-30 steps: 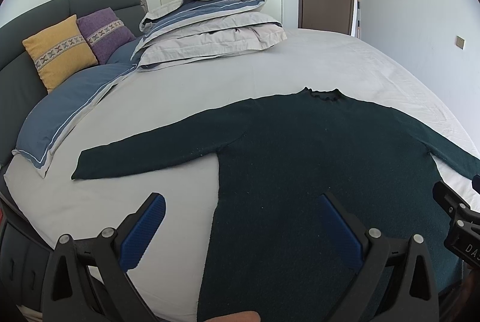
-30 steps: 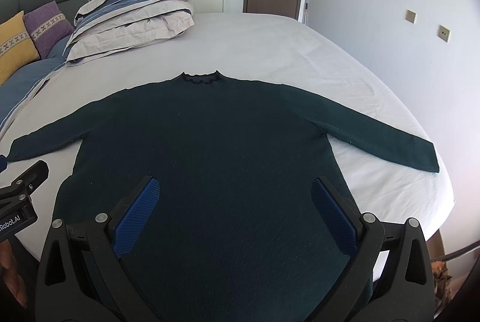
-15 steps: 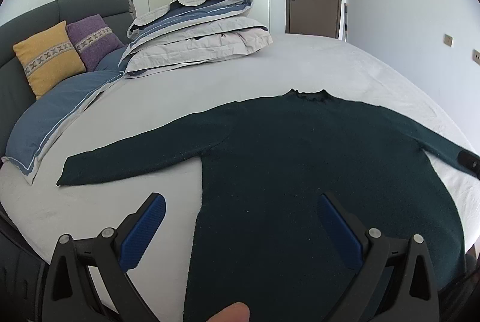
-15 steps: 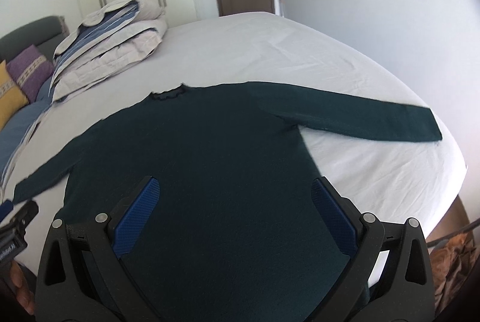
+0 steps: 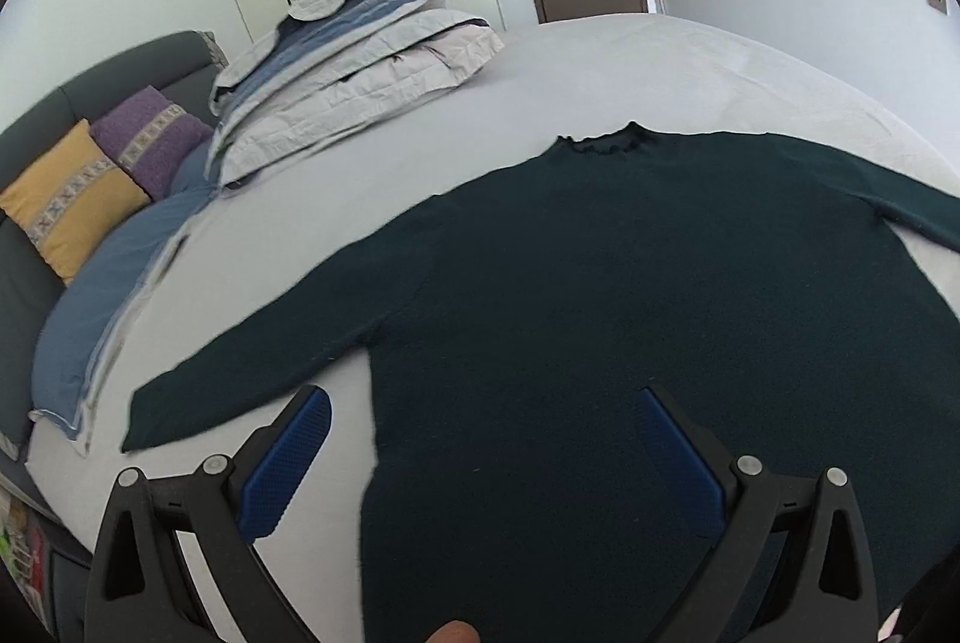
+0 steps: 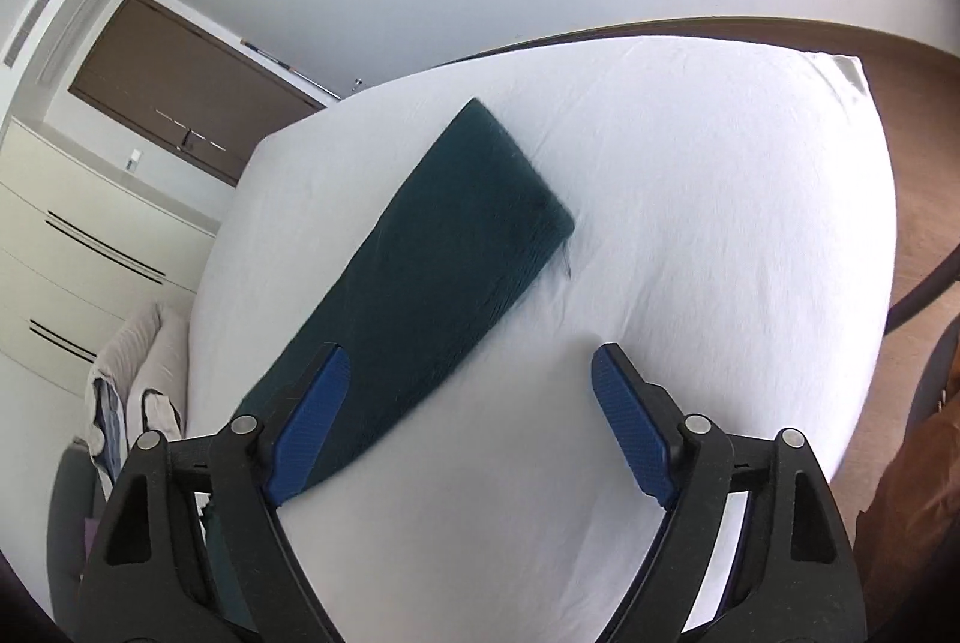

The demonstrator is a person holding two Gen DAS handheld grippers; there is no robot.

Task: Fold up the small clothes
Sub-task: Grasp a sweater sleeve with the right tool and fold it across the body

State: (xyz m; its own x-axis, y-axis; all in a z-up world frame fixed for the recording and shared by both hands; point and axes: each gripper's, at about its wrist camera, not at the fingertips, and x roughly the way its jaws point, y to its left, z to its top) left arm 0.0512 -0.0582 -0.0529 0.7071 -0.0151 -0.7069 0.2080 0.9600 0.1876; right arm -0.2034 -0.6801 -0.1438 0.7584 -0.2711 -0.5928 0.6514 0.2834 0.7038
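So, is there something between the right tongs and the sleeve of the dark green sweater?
Nothing visible. The right tongs are open over the white bedsheet, and the dark green knitted sweater's sleeve lies flat just ahead, uncovered.

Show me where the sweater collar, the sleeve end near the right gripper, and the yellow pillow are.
Collar (image 5: 606, 145), left wrist view, on the ruffled neck edge.
Sleeve (image 6: 516, 187), right wrist view, on the cuff end of it.
Yellow pillow (image 5: 72, 205), left wrist view, on its patterned middle band.
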